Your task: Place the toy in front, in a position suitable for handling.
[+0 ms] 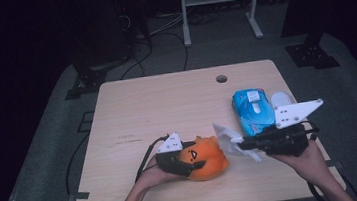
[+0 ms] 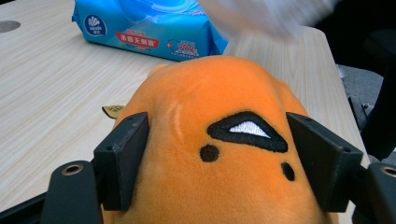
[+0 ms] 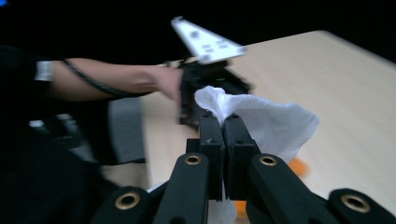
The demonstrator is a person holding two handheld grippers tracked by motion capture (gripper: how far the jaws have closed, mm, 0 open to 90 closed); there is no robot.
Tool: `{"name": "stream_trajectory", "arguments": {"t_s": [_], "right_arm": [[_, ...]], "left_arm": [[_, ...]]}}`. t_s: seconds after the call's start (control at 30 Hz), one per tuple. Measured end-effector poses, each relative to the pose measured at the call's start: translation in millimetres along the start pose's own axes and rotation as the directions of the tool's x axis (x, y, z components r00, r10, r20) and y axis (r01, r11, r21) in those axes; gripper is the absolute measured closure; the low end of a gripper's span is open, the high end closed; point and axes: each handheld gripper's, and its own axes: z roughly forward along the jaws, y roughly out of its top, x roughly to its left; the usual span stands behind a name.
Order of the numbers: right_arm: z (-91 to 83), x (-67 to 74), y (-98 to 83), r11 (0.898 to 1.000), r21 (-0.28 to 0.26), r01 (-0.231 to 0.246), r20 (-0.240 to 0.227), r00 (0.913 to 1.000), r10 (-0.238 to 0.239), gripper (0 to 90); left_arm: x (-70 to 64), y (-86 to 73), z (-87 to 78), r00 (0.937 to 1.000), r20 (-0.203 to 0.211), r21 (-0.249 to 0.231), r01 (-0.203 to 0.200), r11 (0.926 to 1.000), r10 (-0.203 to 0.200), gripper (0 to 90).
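From the high view I see my left gripper [image 1: 193, 162] lying low on the desk [image 1: 167, 106] at the near edge, its jaws around an orange plush toy [image 1: 207, 157] that rests on the wood. My right gripper [image 1: 244, 145] is beside it, lifted, pointing left toward the toy, with a white wet wipe [image 1: 230, 137] hanging crumpled from its tip. Behind the right gripper lies a blue pack of wet wipes [image 1: 252, 113], its long axis running away from me, with a white round thing just to its right that I cannot name.

My left gripper view gives what the high view cannot: the toy [image 2: 224, 154] sits between the two black pads [image 2: 123, 158], with an embroidered black and white eye and two black dots on top. The pads flank its sides and the plush bulges past them, yet I cannot tell whether they press or merely touch, so the grip is half open around the toy. The toy's long axis runs along my jaws, away from the camera toward the pack [image 2: 149, 28]. The blurred wipe [image 2: 266, 16] hovers above the far edge.

My right gripper view shows its jaws fully closed, pinching the wipe [image 3: 261, 116] at a gathered corner, the cloth spreading to the right. Beyond it are my left hand [image 3: 163, 84] and its gripper's grey plate.
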Motion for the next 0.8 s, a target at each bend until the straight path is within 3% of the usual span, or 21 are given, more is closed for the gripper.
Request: {"name": "stream_trajectory", "arguments": {"t_s": [0.1,0.2,0.33,0.43,0.6,0.8], "right_arm": [[20.1,-6.4,-5.0,0.999,0.026,-0.027,-0.071,0.9971,0.028,87.3],[42.8,-26.8,-16.3,0.995,0.062,-0.078,-0.103,0.9911,0.084,87.1],[71.0,-49.6,-28.7,0.989,0.111,-0.102,-0.041,0.9934,0.107,85.9],[87.8,-49.5,-28.0,0.986,0.163,-0.044,0.024,0.9989,0.041,81.2],[109.7,-46.3,-24.5,0.984,0.177,-0.020,0.005,0.9998,0.019,65.0],[125.7,-47.5,-32.6,0.983,0.180,-0.020,0.011,0.9998,0.019,65.1]], "left_arm": [[-0.3,-0.4,0.0,1.0000,0.004,-0.002,-0.004,1.0000,0.004,23.7],[-0.5,-0.4,-0.5,0.9998,0.008,0.002,-0.018,0.9998,0.018,23.7],[-2.0,0.4,-0.4,0.9995,0.006,0.006,-0.030,0.9995,0.030,23.7],[-4.1,2.1,0.4,0.9989,0.004,0.017,-0.047,0.9988,0.047,23.7],[-5.3,2.0,0.4,0.9985,0.004,0.016,-0.055,0.9983,0.055,23.8],[-5.3,2.9,0.8,0.9987,-0.001,0.037,-0.051,0.9980,0.051,20.9]]}}
